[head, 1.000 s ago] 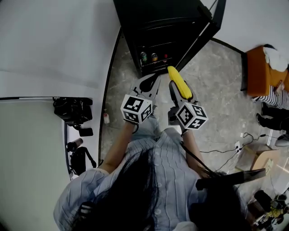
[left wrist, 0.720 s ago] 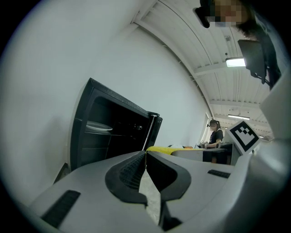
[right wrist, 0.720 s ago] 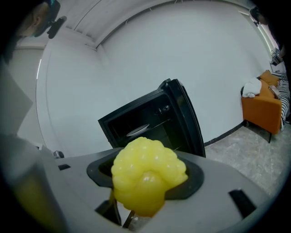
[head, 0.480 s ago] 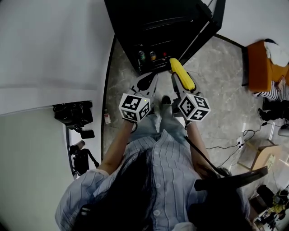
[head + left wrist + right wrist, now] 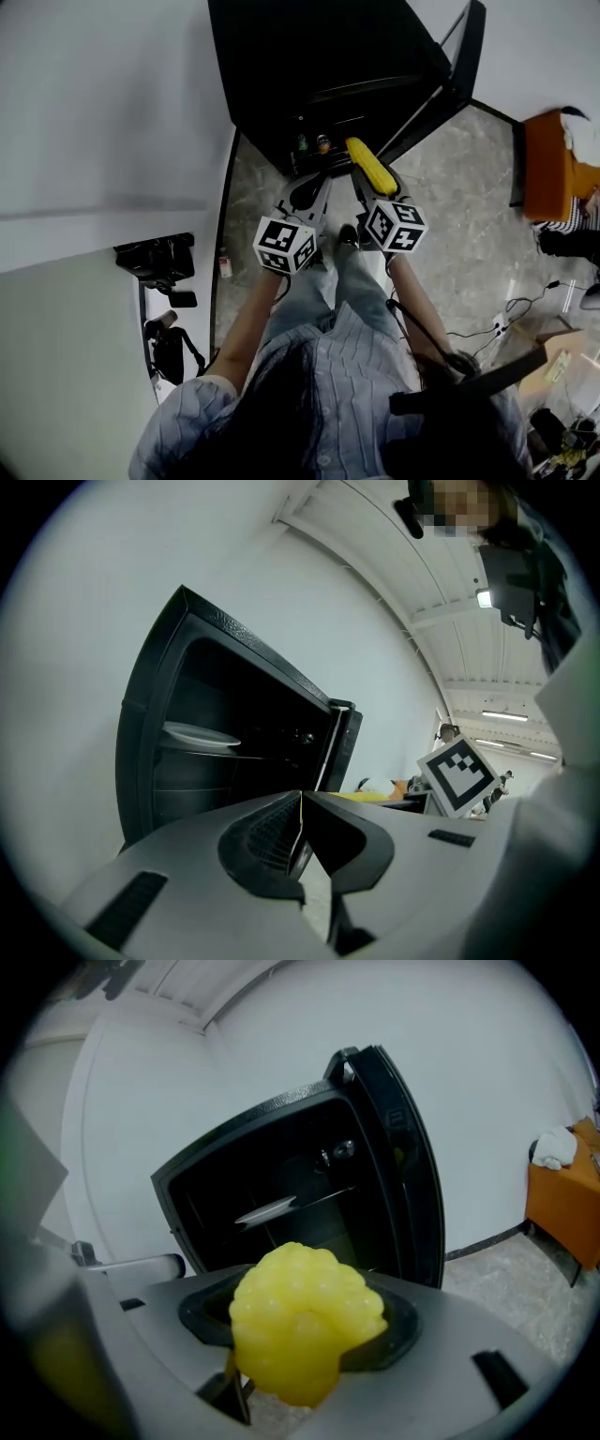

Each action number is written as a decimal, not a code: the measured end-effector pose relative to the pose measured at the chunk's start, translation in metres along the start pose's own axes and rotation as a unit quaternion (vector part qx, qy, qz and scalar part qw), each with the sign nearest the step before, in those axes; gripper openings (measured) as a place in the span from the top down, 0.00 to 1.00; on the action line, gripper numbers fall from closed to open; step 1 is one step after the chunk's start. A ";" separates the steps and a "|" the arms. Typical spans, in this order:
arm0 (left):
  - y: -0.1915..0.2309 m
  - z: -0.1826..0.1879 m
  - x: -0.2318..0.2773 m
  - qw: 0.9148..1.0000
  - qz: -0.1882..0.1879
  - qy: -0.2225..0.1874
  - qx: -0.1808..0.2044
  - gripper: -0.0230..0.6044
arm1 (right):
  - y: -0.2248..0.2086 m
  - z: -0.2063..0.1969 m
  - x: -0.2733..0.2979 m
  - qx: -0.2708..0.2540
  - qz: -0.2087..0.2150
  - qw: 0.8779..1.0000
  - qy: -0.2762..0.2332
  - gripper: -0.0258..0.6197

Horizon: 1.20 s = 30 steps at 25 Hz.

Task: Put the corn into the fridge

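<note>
A yellow corn cob is clamped in my right gripper and points at the open black fridge. The cob's tip reaches the fridge's lower front edge in the head view. My left gripper hangs beside it on the left, jaws pressed together with nothing between them. The fridge door stands swung out to the right. A white plate lies on a wire shelf inside.
Small cans or bottles sit low in the fridge. A white wall runs along the left, with black camera gear on the floor beside it. An orange cabinet and a seated person are at the right. Cables trail over the grey floor.
The person has stepped closer to the fridge, which now fills more of the head view. Both grippers moved forward together, the corn still held.
</note>
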<state>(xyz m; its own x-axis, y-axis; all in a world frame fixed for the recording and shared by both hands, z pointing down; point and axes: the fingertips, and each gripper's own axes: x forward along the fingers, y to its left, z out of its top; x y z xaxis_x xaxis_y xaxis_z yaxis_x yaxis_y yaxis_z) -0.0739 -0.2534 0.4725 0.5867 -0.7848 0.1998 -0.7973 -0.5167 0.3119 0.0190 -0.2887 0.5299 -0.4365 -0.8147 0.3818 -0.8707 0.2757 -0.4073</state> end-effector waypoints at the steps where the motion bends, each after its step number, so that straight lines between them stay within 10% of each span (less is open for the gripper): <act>1: 0.003 -0.002 0.002 1.000 0.003 0.002 0.002 0.95 | -0.004 -0.004 0.008 -0.004 0.000 1.000 0.006 0.55; 30: 0.061 -0.039 0.045 0.997 0.058 0.044 -0.015 0.95 | -0.091 -0.035 0.204 -0.068 -0.039 0.990 0.118 0.55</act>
<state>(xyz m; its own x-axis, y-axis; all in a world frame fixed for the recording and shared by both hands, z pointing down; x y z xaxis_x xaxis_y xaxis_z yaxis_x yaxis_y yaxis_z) -0.0903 -0.3069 0.5367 0.5019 -0.8048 0.3169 -0.8567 -0.4122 0.3102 0.0012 -0.4617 0.6736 -0.3935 -0.6983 0.5980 -0.9193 0.2961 -0.2592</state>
